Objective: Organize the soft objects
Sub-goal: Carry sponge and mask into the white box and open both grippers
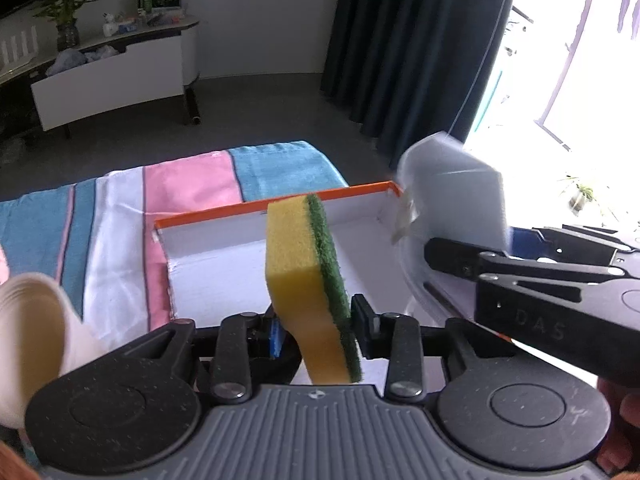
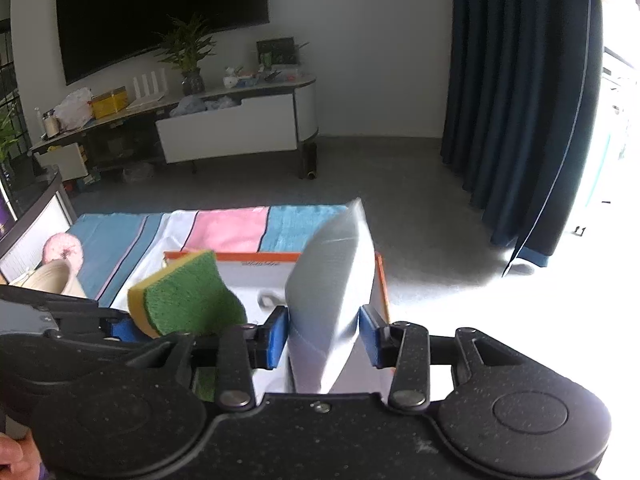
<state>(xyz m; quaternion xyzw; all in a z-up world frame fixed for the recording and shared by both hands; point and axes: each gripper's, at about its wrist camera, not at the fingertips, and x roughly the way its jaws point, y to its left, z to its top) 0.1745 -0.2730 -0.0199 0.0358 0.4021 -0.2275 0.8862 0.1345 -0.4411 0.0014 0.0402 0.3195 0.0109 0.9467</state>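
My left gripper is shut on a yellow sponge with a green scouring side, held upright over the white box with an orange rim. The sponge also shows in the right wrist view. My right gripper is shut on a pale grey soft packet, held above the box's right side. The packet also shows in the left wrist view, to the right of the sponge. The two grippers are close side by side.
The box lies on a striped pink, blue and white cloth. A cream ribbed cup stands at the left, and a pink fluffy item lies beyond it. A TV stand and dark curtains stand behind.
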